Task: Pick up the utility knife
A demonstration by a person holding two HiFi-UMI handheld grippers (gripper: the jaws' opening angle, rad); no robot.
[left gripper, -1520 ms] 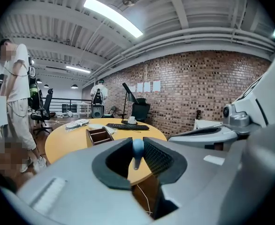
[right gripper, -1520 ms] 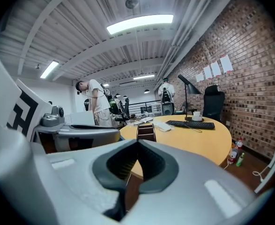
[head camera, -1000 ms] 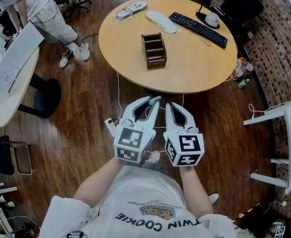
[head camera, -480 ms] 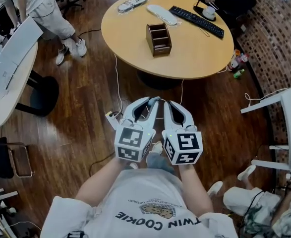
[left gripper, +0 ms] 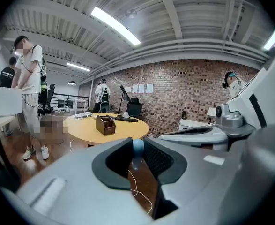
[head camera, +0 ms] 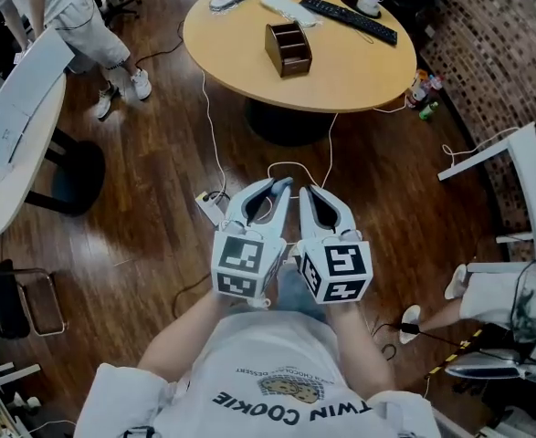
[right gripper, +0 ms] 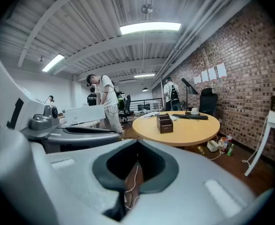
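Observation:
I hold both grippers side by side at waist height over the wooden floor, well short of the round wooden table. A narrow pale blue thing, apparently the utility knife seen end on, is pinched between the pads of my left gripper. The jaws of my right gripper meet at the tips with nothing between them; only floor and a white cable show through the slit in the right gripper view. On the table stand a brown wooden organizer and a black keyboard.
A white power strip and cables lie on the floor just ahead of the grippers. A white table stands at the left, a white desk at the right. One person stands at the far left; another's leg shows at the right.
The round table has slid up and away in the head view as I back off from it. Both grippers keep their pose. A person's leg has come into view at the lower right.

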